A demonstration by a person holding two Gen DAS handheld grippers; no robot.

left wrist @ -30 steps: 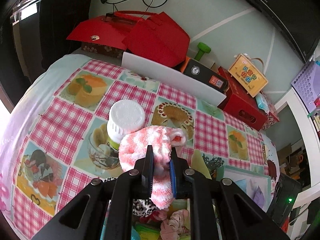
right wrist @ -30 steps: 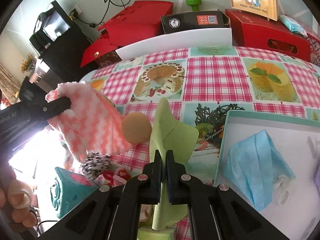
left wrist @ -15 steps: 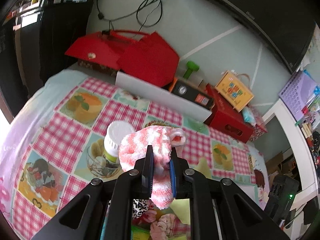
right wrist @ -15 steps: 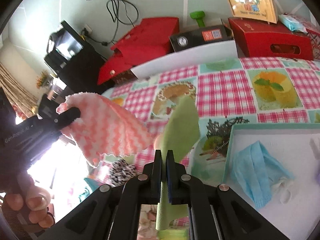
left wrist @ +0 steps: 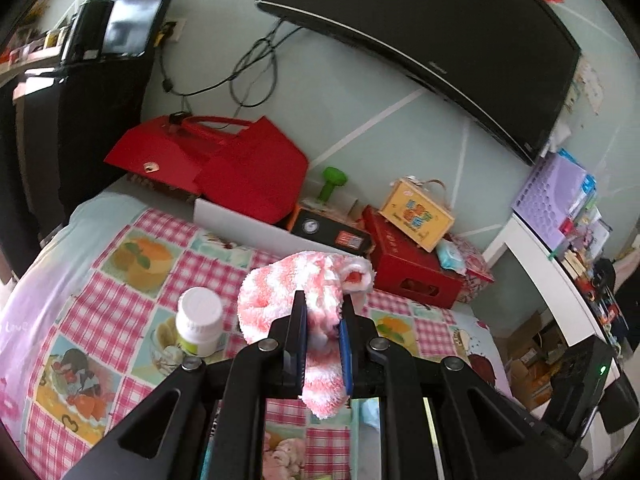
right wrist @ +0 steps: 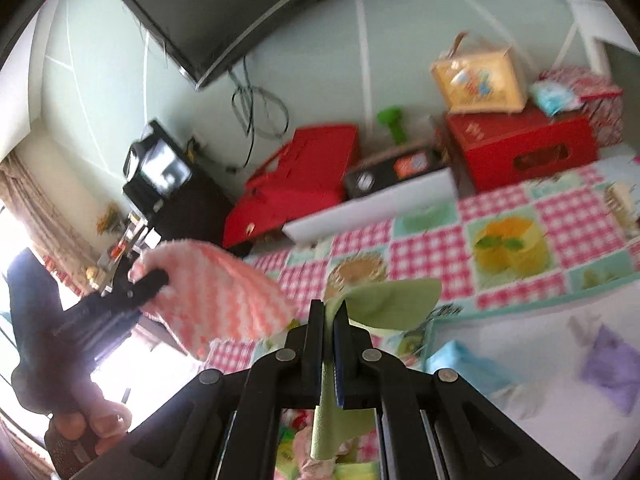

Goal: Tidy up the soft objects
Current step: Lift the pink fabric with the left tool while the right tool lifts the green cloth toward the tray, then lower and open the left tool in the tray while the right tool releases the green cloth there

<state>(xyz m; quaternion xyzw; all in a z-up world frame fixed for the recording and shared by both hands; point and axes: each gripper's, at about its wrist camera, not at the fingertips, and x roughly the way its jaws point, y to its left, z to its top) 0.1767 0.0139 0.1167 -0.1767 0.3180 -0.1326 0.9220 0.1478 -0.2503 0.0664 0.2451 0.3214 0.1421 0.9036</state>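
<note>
the pink-white fuzzy cloth (left wrist: 316,296) hangs pinched in your left gripper (left wrist: 322,322) above the checked tablecloth (left wrist: 120,280), while your right gripper (right wrist: 328,320), nearer the white tray (right wrist: 520,332), is clamped on the green cloth (right wrist: 384,300).

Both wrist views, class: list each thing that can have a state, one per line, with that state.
Left hand-held gripper: shut on pink-and-white fluffy cloth, lifted off the table.
Right hand-held gripper: shut on green cloth, lifted.
White-capped bottle: upright, capped.
Blue face mask: lying in white tray.
</note>
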